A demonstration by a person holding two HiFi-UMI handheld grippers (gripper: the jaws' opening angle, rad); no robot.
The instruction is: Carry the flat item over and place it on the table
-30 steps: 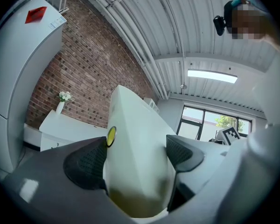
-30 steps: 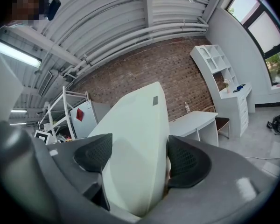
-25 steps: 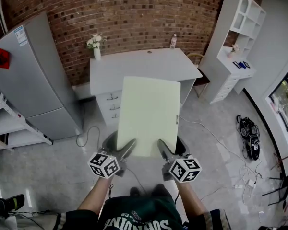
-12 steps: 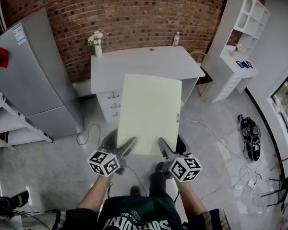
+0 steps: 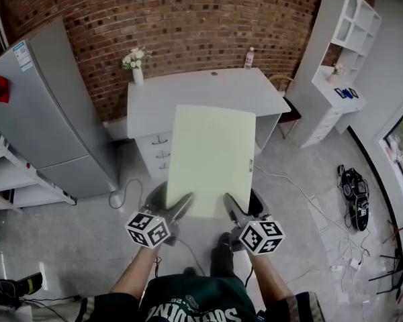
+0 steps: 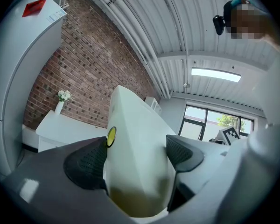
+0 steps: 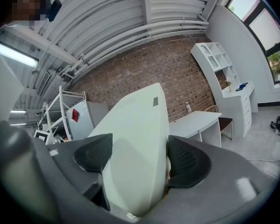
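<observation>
Head view: left tongs (image 5: 174, 200) and right tongs (image 5: 241, 202) each clamp the pale green board (image 5: 211, 154), held just before the white counter (image 5: 188, 91).

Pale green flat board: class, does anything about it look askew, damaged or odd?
Nothing stands out: the pale green flat board is intact, the left gripper and right gripper both shut on its near edge.

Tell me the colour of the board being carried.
Pale greenish-cream. The board shows best in the head view.
</observation>
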